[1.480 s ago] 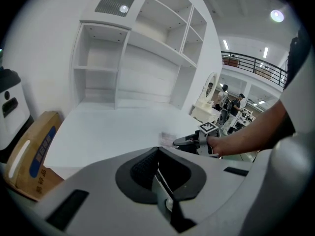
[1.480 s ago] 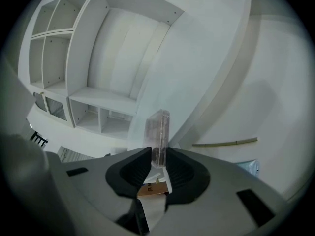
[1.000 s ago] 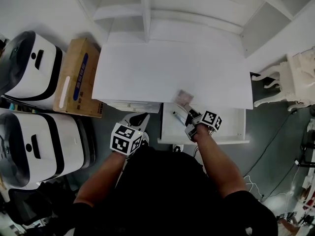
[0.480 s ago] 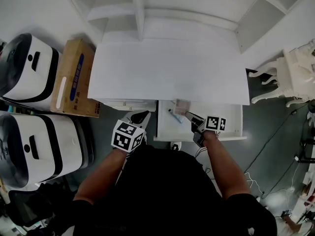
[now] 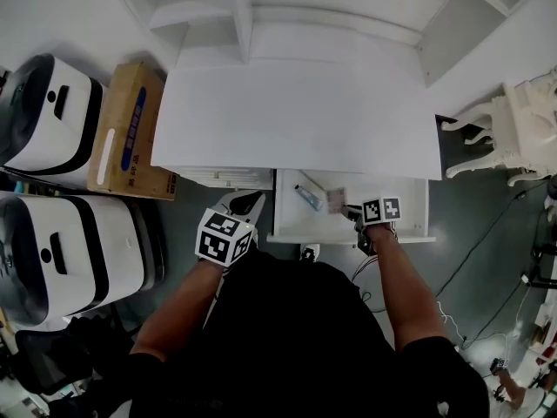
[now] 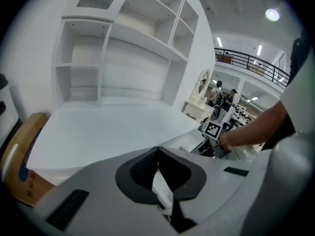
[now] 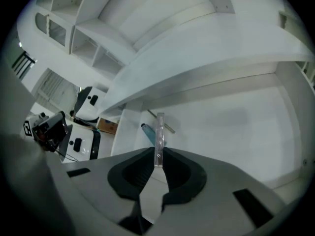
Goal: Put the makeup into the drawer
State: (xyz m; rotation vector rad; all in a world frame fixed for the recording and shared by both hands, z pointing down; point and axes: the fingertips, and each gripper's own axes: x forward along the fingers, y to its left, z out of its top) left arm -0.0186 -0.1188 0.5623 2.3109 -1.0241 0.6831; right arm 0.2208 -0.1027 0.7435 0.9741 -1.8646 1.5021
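Observation:
The white drawer (image 5: 348,236) stands pulled out under the desk's right half. My right gripper (image 5: 355,209) reaches down into it, shut on a flat, clear-edged makeup case (image 5: 336,200). In the right gripper view the case (image 7: 159,129) stands edge-on between the pads of my right gripper (image 7: 158,154), above the drawer floor (image 7: 236,122). A blue tube (image 5: 306,197) (image 7: 147,130) and a thin stick (image 7: 165,123) lie inside the drawer. My left gripper (image 5: 244,204) (image 6: 158,150) hovers left of the drawer, shut, with nothing in it.
The white desk top (image 5: 296,120) overhangs the drawer's back, with shelves (image 5: 235,16) behind. A cardboard box (image 5: 126,133) and two white machines (image 5: 52,111) (image 5: 65,259) stand on the floor at left. An ornate white stool (image 5: 513,129) is at right.
My right gripper has swung down from the desk's front edge into the open drawer, carrying the makeup case and rolling it edge-on. The left gripper has hardly moved.

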